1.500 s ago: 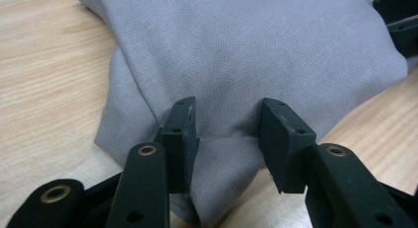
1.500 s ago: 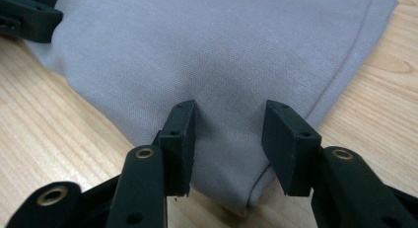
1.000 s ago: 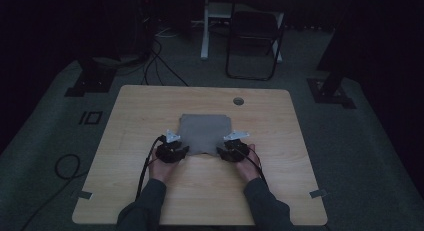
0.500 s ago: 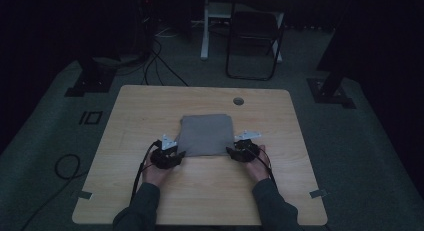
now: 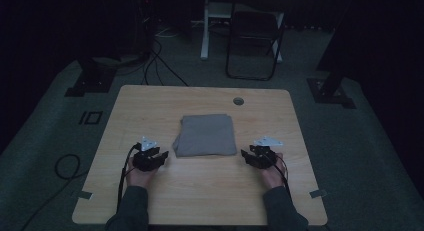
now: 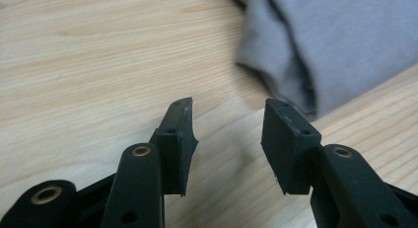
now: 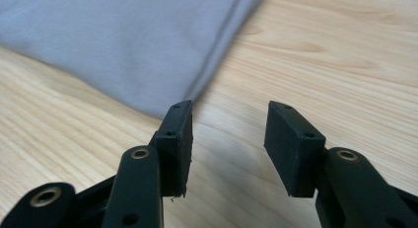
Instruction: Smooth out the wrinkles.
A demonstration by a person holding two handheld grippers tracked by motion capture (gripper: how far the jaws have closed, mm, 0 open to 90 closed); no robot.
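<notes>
The wooden table (image 5: 200, 191) fills the middle of the high view, pale grain under dim light, with a small round hole (image 5: 238, 101) near its far edge. Behind it on the dark floor stands a black chair (image 5: 255, 36), and cables (image 5: 160, 61) trail off to the far left.

Dead centre on the table lies the folded grey cloth (image 5: 206, 135), flat and square, with its layered edges at the near left corner. Nothing holds it.

The person's two sleeves come in from the bottom edge, one at each side. The left gripper (image 5: 156, 157) sits just off the cloth's near left corner, clear of the fabric. In the left gripper view its jaws stand well apart with bare wood between them, and the cloth's (image 6: 335, 45) stacked folds lie just beyond the right-hand jaw. Those jaws have just been opening, and they grip nothing.

The right gripper (image 5: 250, 156) is over by the cloth's near right corner, also apart from it. In the right gripper view the jaws are wide, having just opened further, empty, with the cloth's (image 7: 123, 40) edge ending just past the left-hand jaw.
</notes>
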